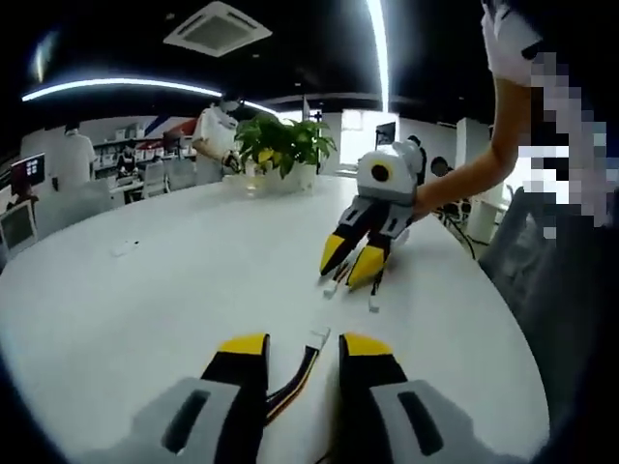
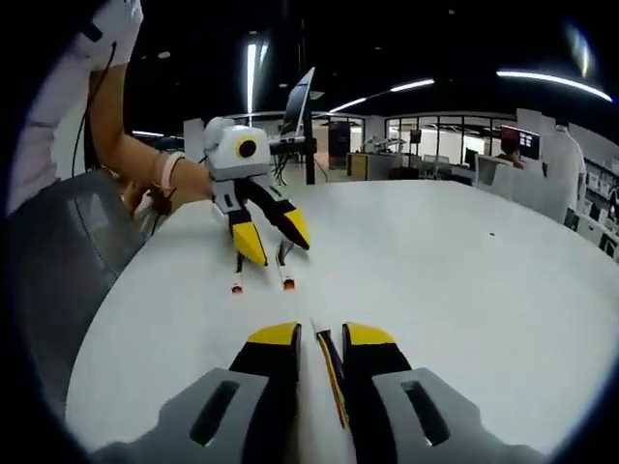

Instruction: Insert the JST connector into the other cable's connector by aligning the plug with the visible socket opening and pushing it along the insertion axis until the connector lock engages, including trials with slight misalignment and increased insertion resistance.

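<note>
On the white tabletop point(image 1: 145, 290), the left hand-held gripper point(image 1: 304, 346) stands with its 2 jaws parted around a wired cable point(image 1: 293, 382) ending in a white connector point(image 1: 319, 336). The right hand-held gripper point(image 2: 321, 335), jaws also parted, straddles a yellow-wired cable point(image 2: 334, 382). A potted plant point(image 1: 282, 150) sits at the tabletop's far edge.

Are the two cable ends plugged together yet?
Not yet: the white connector between the left gripper tips lies apart from the right gripper.
</note>
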Tool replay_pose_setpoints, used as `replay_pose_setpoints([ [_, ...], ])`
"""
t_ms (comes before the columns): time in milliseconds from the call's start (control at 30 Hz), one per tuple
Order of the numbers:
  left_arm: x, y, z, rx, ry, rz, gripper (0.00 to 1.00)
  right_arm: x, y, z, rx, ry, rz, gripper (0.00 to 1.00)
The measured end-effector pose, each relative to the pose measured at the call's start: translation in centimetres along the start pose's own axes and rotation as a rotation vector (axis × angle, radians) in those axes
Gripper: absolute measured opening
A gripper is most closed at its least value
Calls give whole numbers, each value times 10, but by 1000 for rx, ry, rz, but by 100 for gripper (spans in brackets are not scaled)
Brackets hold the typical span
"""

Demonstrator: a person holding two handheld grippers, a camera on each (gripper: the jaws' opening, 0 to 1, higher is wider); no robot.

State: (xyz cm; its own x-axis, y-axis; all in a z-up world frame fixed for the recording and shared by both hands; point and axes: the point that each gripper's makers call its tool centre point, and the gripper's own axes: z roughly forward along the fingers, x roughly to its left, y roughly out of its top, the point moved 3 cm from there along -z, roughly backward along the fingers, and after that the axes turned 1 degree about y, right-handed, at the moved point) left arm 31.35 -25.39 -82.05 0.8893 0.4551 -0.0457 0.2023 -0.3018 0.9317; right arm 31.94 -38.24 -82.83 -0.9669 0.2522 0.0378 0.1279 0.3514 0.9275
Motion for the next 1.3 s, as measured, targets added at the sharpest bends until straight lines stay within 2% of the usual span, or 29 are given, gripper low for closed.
replay_pose_setpoints([
  [100, 3, -4, 1, 7, 7, 22, 21, 0, -1, 1, -2, 8, -6, 12],
  [167, 3, -2, 1, -26, -7, 15, 19, 0, -1, 2, -5, 16, -8, 12],
  [300, -1, -1, 3, -48, -42, 28, 13, 0, -3, 4, -22, 19, -1, 12],
  [700, -3, -7, 4, -43, -76, 29, 10, -1, -6, 1, -35, 11, 13, 12],
  [900, -3, -11, 6, -42, -92, 48, 3, 0, -6, 0, -53, 16, 35, 13],
  [1100, -2, -10, 7, -59, -96, 49, 2, -4, -7, 0, -67, -1, 39, 6],
  [1300, -2, -10, 7, -69, -103, 49, 2, -4, -8, 1, -71, -8, 41, 5],
])
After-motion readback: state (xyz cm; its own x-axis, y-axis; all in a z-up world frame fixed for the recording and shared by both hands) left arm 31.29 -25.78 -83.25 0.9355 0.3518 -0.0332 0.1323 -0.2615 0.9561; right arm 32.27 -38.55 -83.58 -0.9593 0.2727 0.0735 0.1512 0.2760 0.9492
